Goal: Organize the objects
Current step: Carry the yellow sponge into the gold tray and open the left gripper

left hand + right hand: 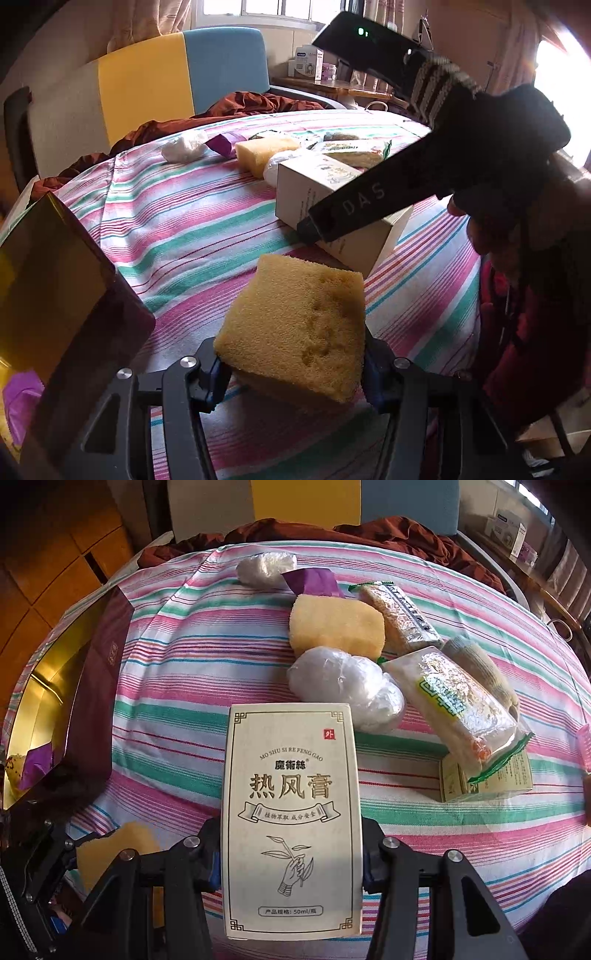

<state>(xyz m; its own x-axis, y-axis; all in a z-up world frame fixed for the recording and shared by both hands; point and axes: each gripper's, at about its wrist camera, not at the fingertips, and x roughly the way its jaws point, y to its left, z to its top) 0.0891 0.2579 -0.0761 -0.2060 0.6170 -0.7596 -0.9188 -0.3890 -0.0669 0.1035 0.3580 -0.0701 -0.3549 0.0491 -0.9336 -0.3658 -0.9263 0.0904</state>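
The yellow sponge (295, 328) sits clamped between the jaws of the left gripper (291, 365), raised above the striped cloth (177, 229) on the worktop. The cream carton (291, 819) is pinched the same way in the right gripper (290, 853), just beyond the sponge. Both look mid-carry. The likely destination is the maroon box (55, 295) with the gold lining, open at the left edge and already holding a purple wrapper (35, 770). Next, each load needs swinging left over that opening and lowering before release. A second sponge (336, 627), two wrapped white bundles and snack packets (454, 705) remain on the cloth.
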